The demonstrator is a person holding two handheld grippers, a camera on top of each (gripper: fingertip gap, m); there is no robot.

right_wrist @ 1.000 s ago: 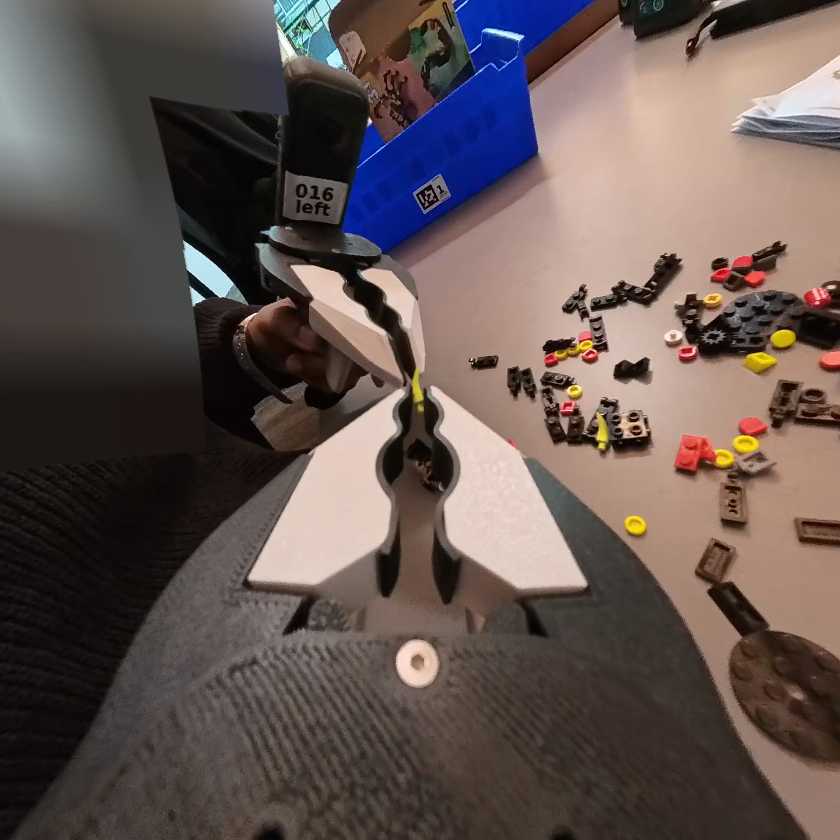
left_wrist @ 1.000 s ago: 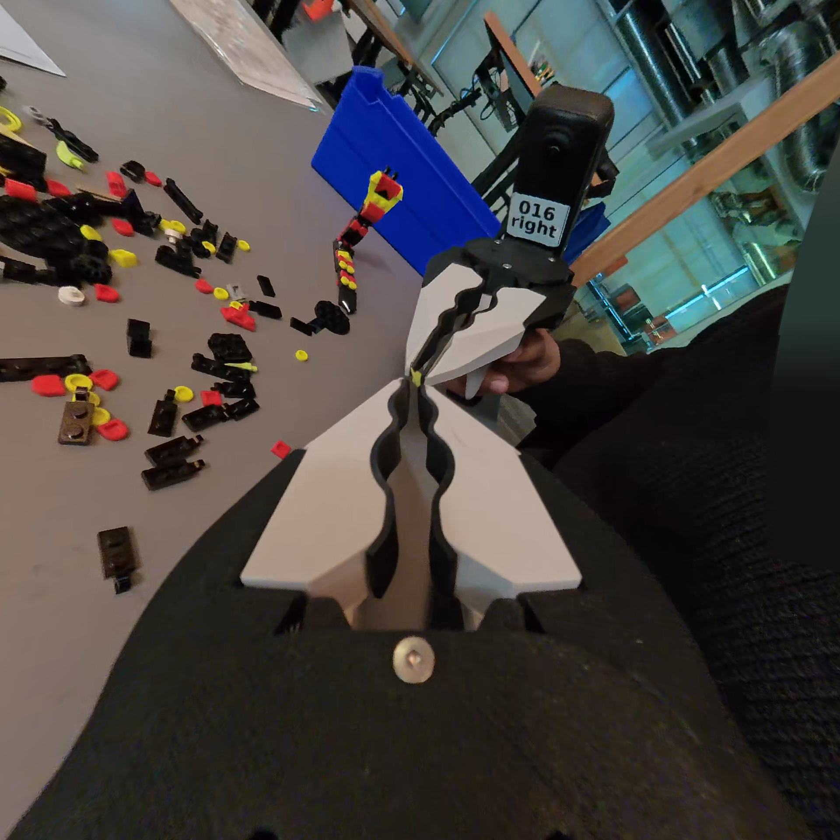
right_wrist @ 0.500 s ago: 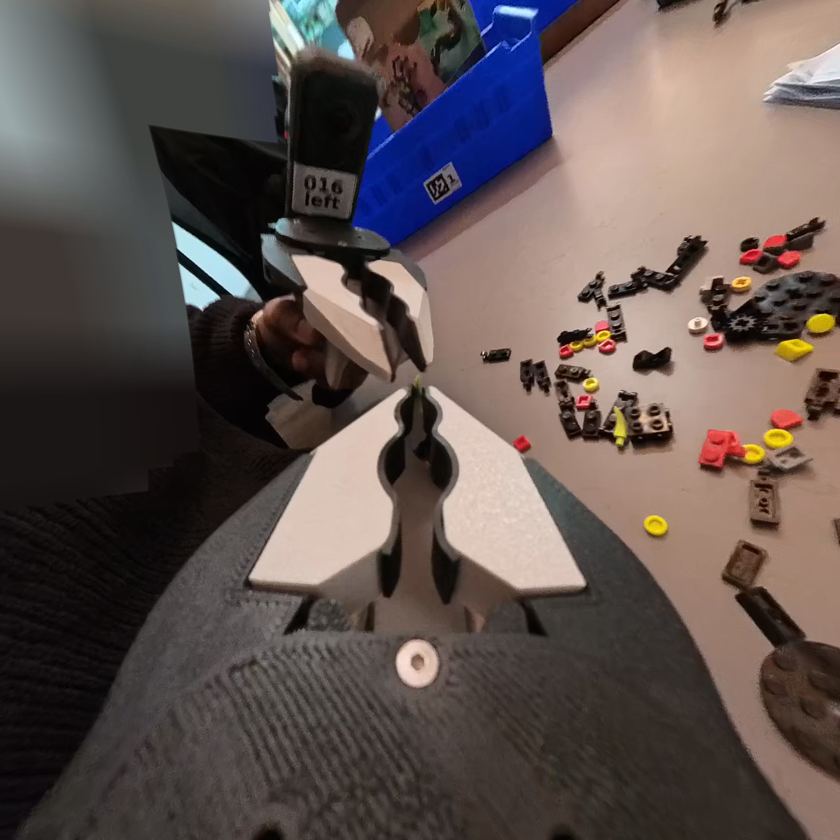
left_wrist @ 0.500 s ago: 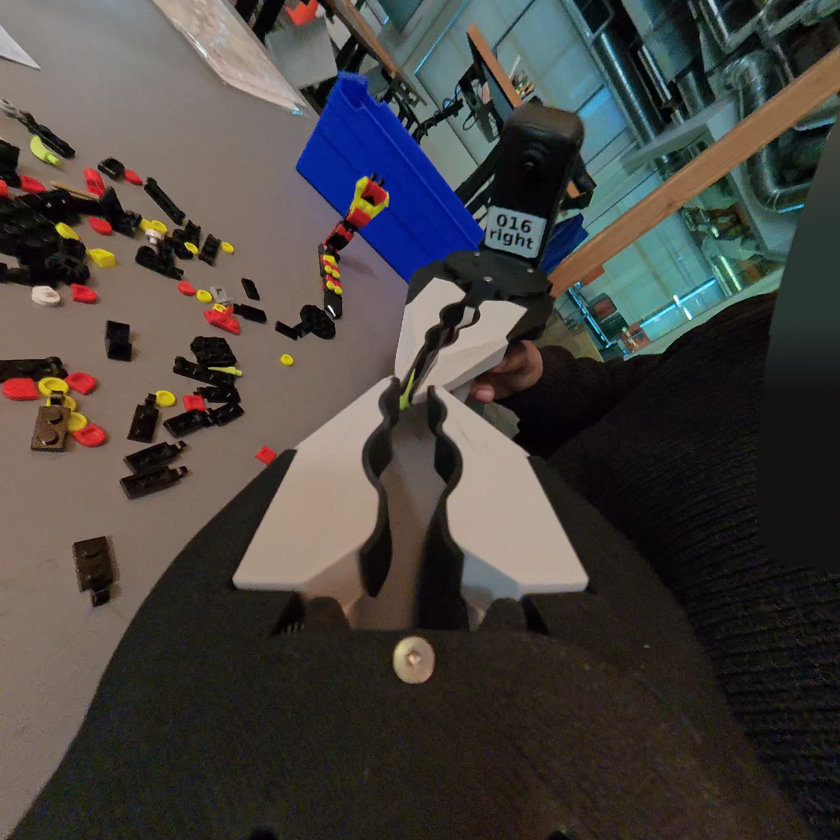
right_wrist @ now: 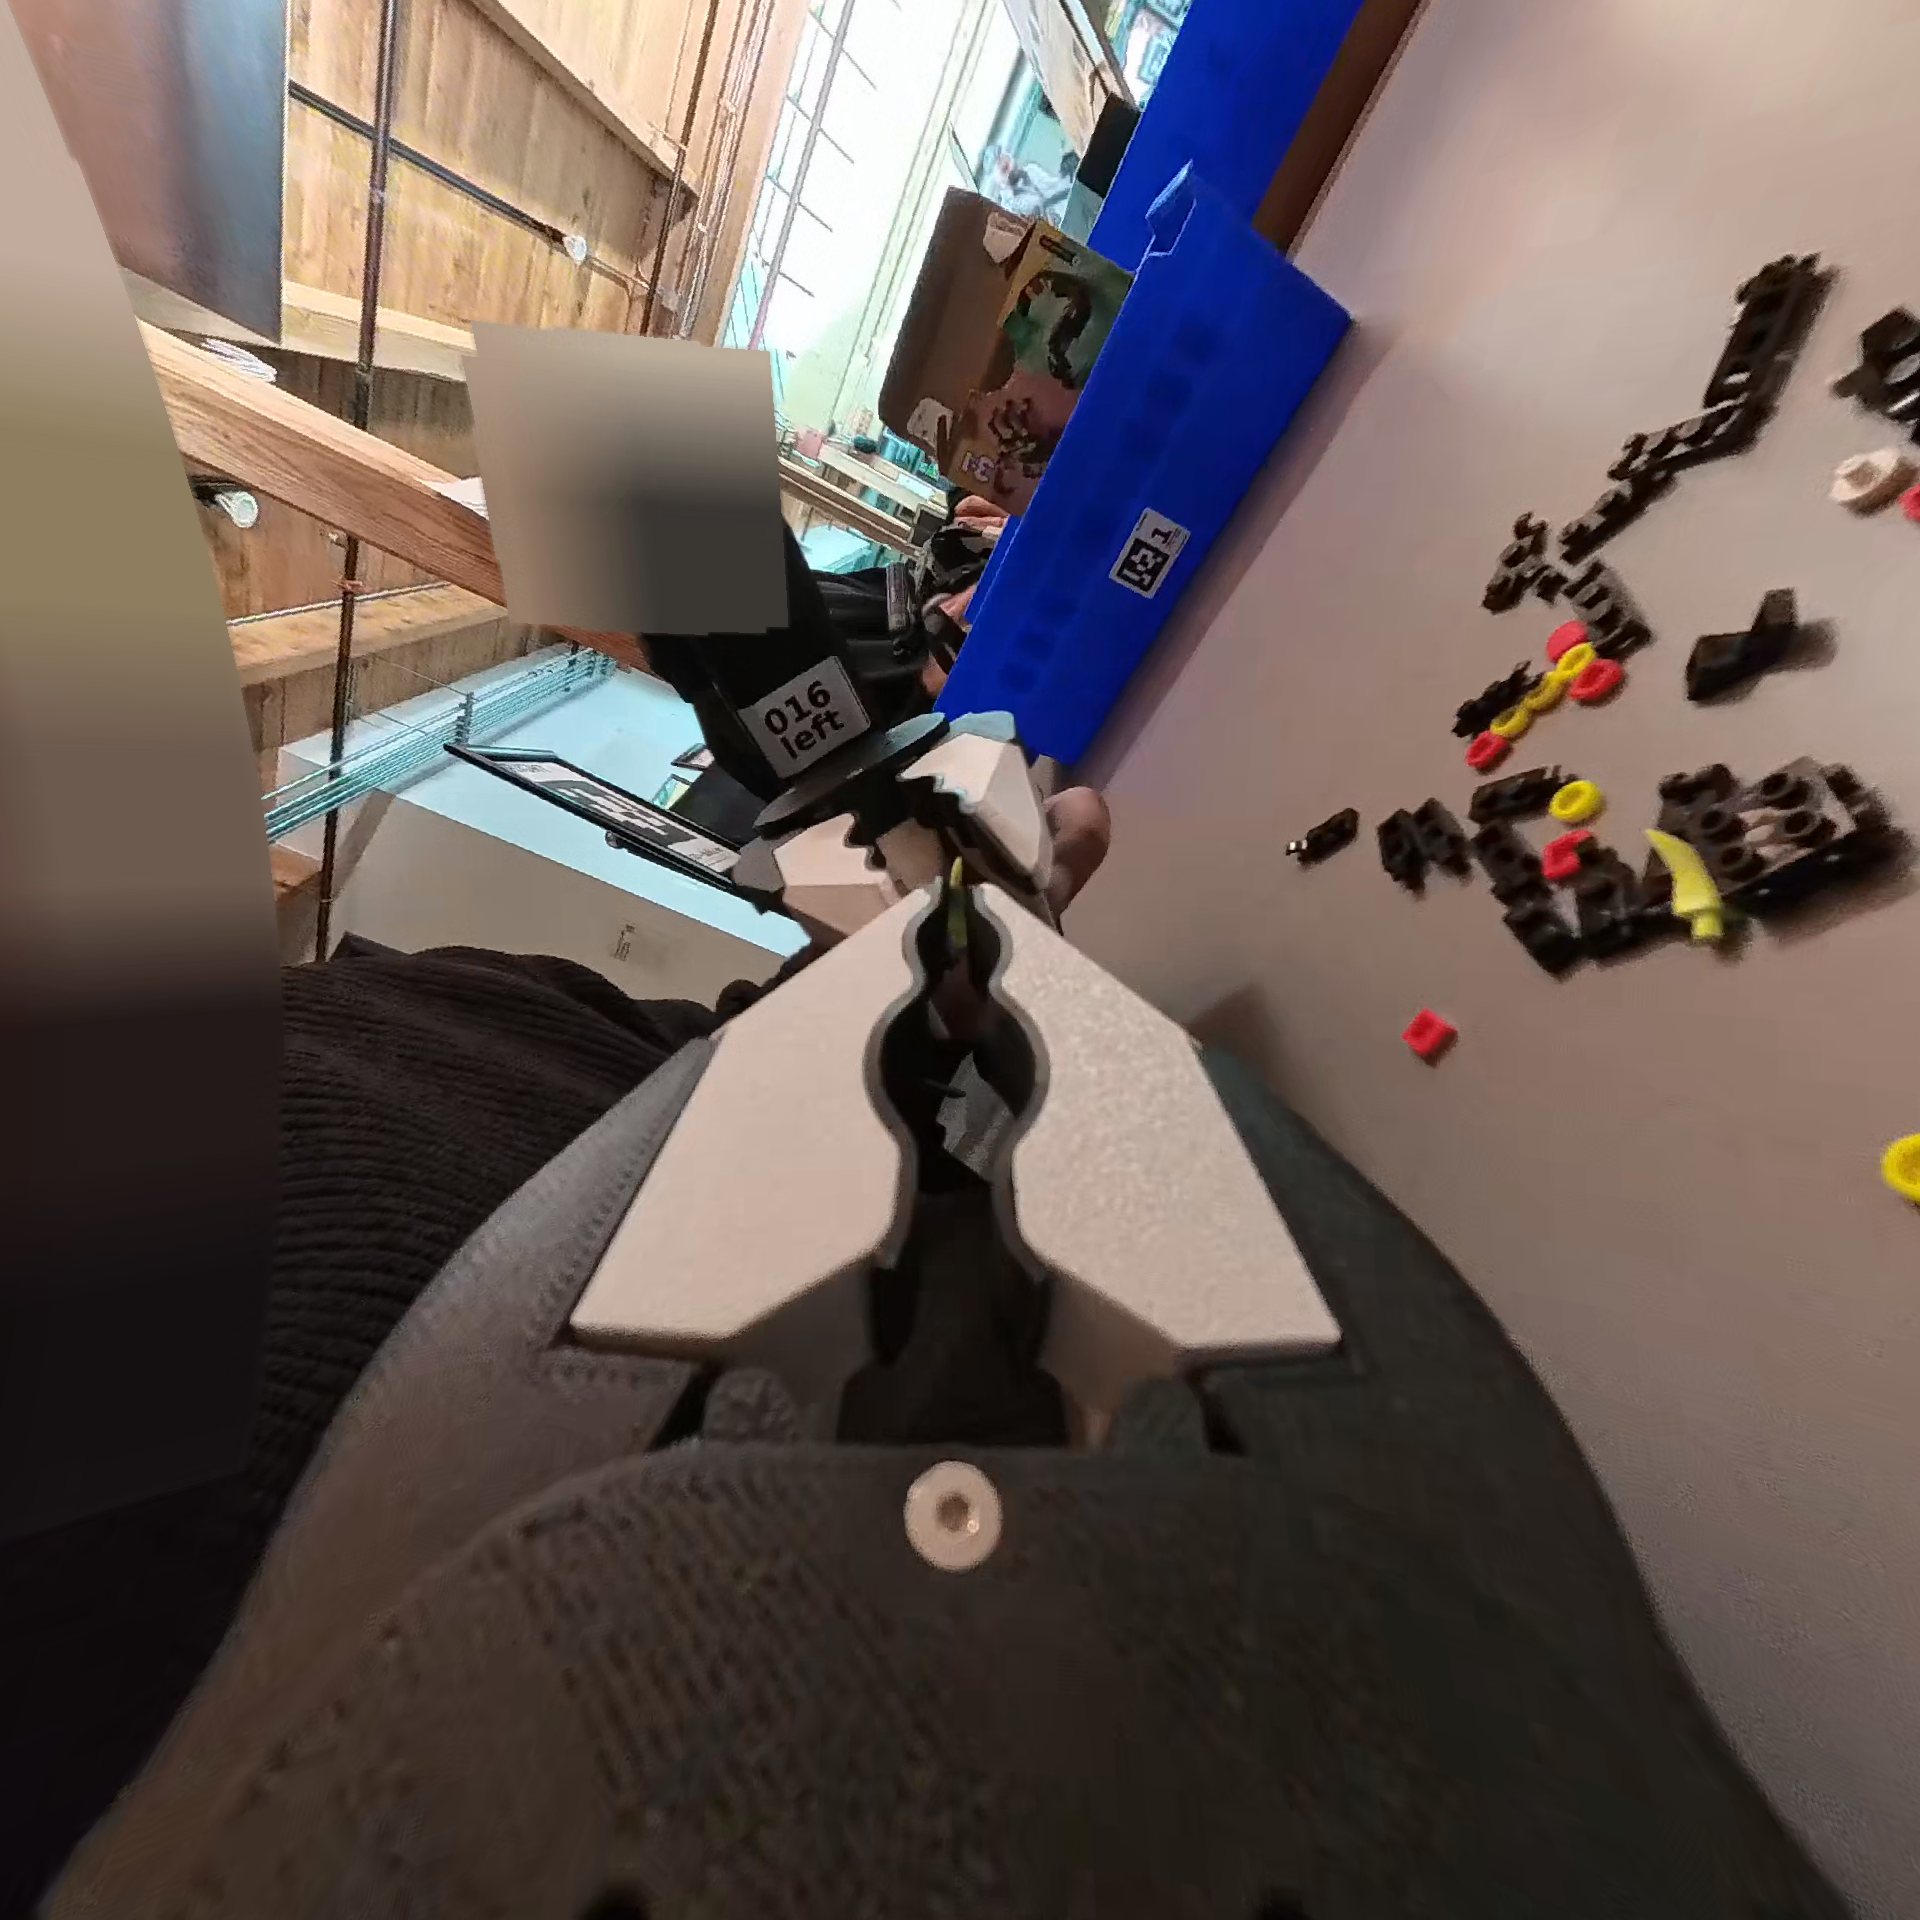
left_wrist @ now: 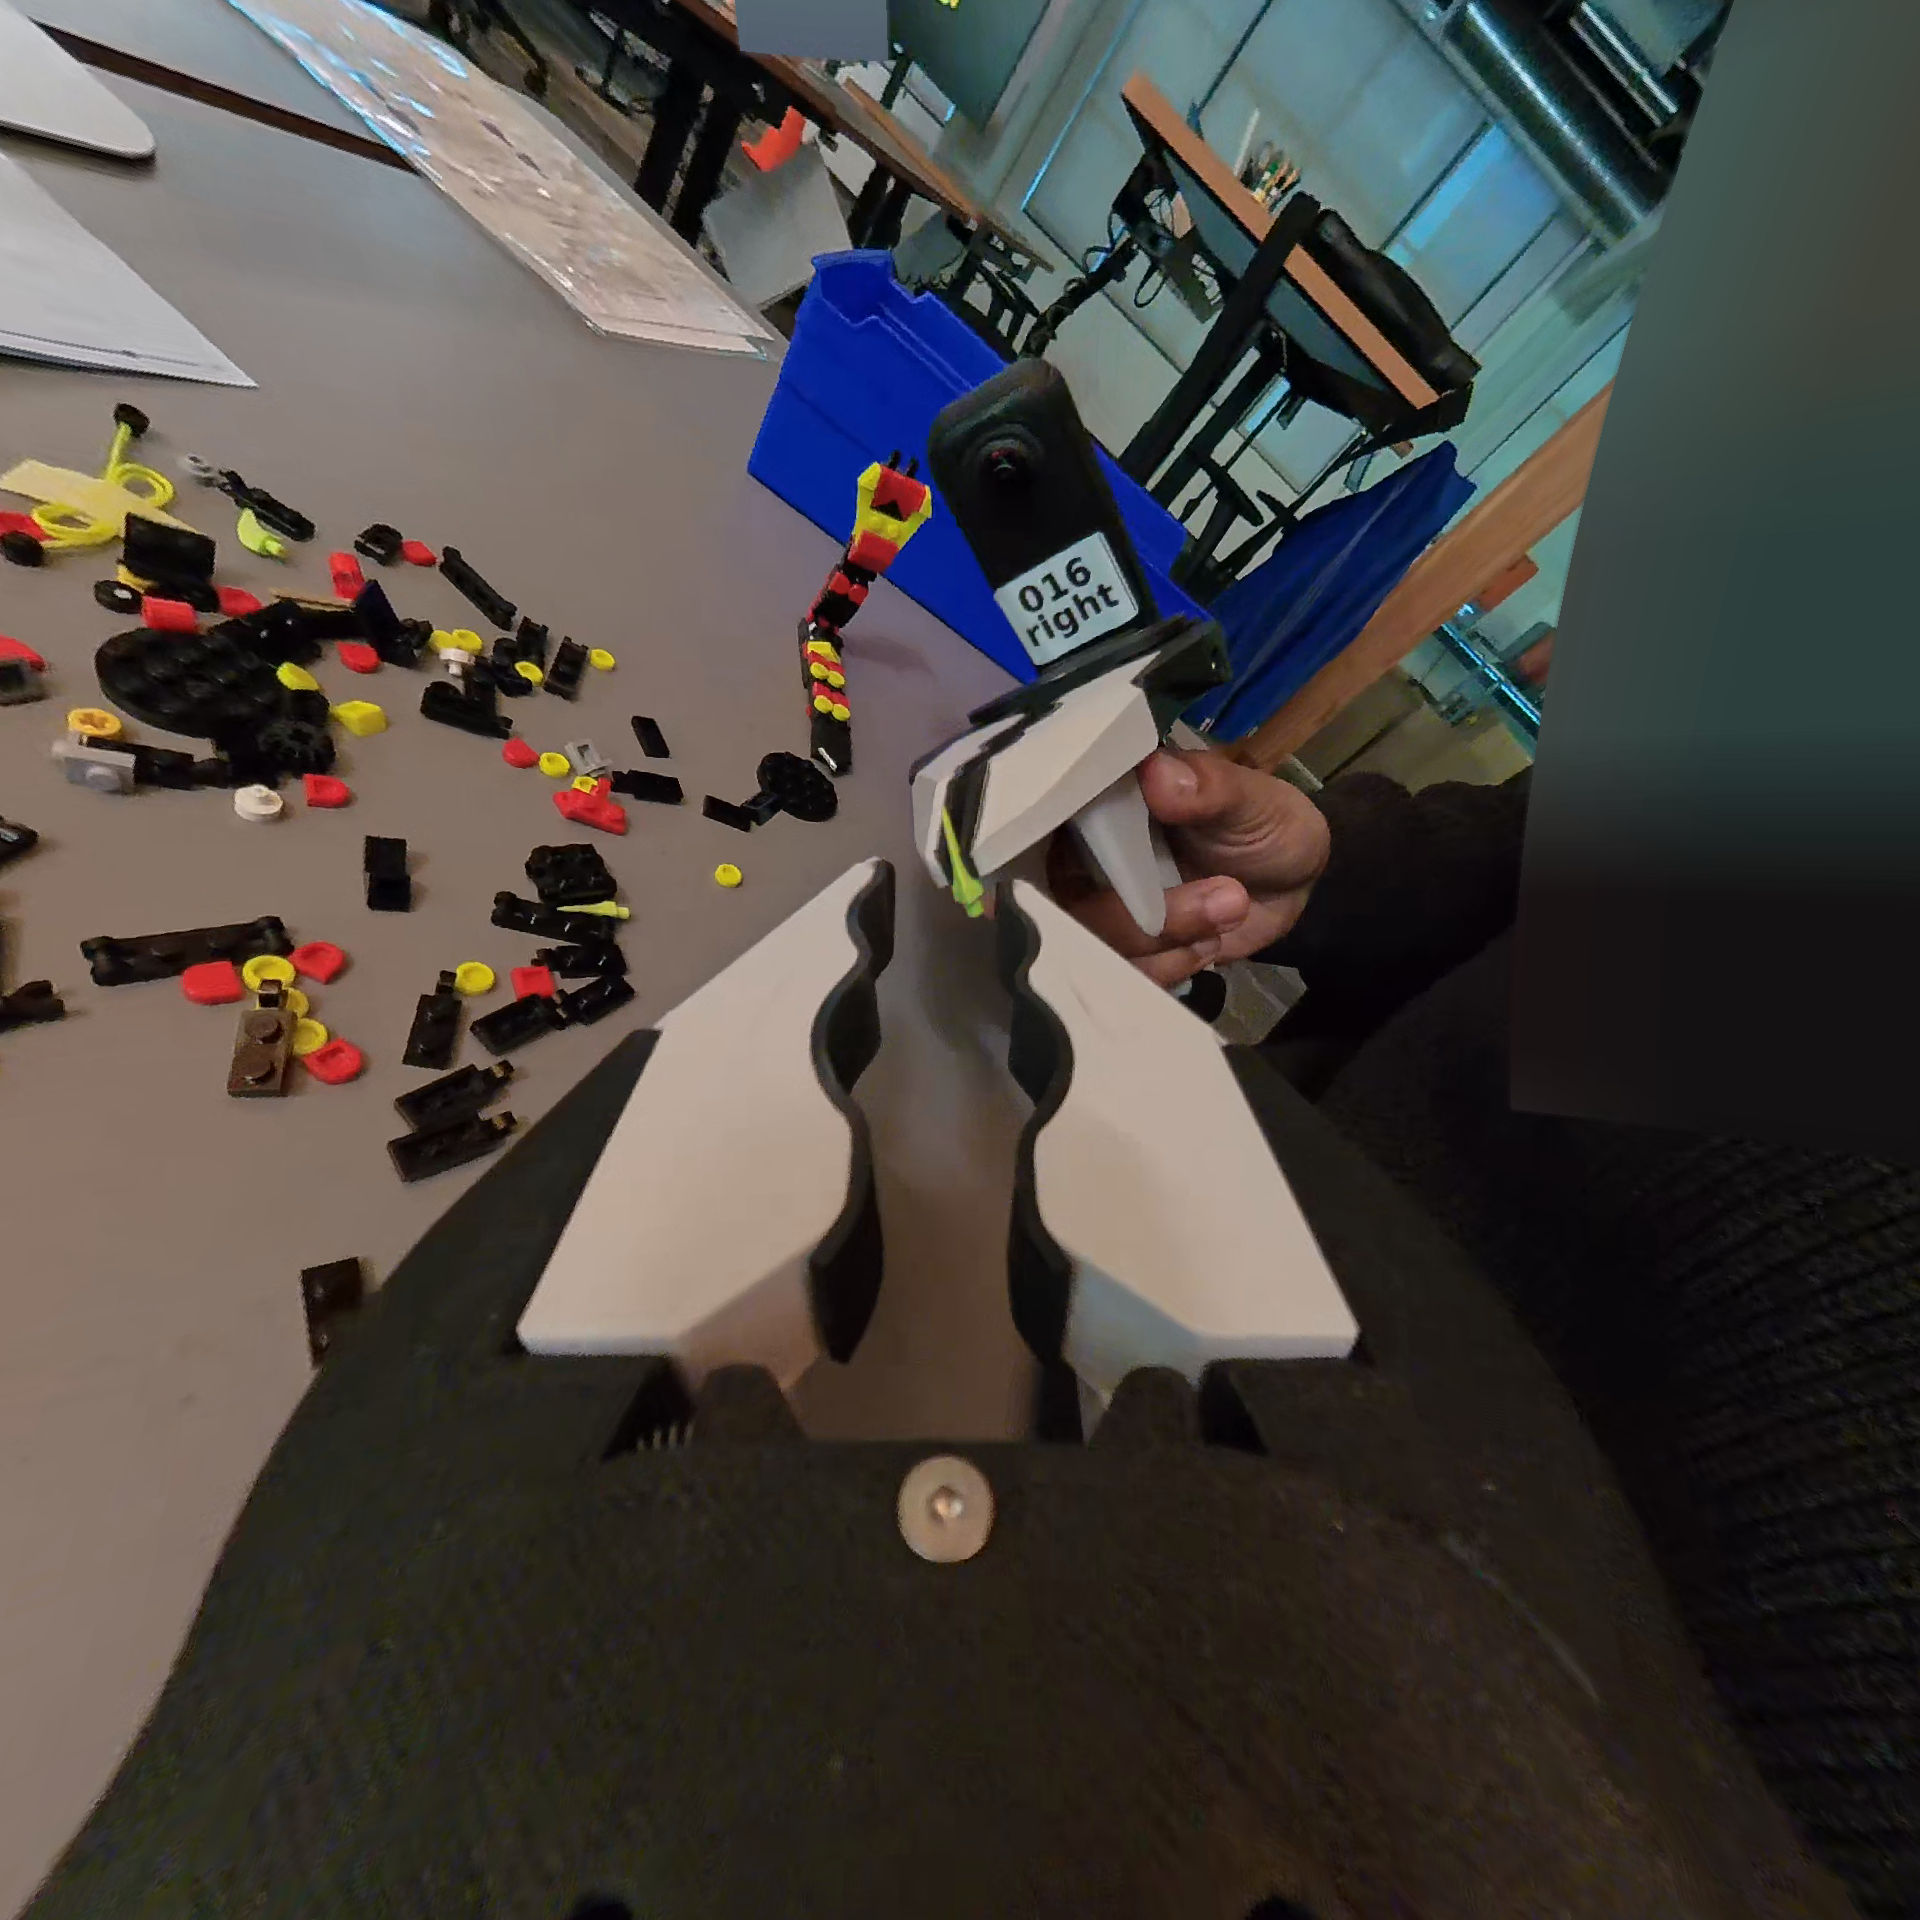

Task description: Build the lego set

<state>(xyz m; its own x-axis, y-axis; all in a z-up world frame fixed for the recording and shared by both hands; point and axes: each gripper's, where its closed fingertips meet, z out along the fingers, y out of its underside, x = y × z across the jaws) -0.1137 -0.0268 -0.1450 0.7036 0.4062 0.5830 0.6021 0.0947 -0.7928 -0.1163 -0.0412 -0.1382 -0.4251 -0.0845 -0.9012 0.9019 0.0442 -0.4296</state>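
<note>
My right gripper [right_wrist: 954,906] is shut on a thin lime-yellow spike piece [right_wrist: 956,920], which sticks out past its tips. In the left wrist view the right gripper [left_wrist: 951,836] is rolled on its side just beyond my left fingertips, with the spike [left_wrist: 964,883] pointing down. My left gripper [left_wrist: 948,883] is open and empty, its jaws on either side of the spike without touching it. It also shows in the right wrist view [right_wrist: 940,831]. Both are held above the near table edge. Loose black, red and yellow pieces [left_wrist: 540,914] lie on the grey table [left_wrist: 520,416].
A built red, yellow and black chain [left_wrist: 842,644] stands up near a blue bin [left_wrist: 883,416]. A black round plate [left_wrist: 187,675] lies at the left. Paper sheets [left_wrist: 83,301] lie at the far left. A second lime spike [right_wrist: 1688,873] rests on black bricks. Less than 4 cm separates the two grippers' tips. Left tips and right tips are each some 20 centimeters from the black round plate [left_wrist: 187,675].
My left gripper has opened wide and let go of the lime spike. My right gripper keeps hold of it and has rolled onto its side.
</note>
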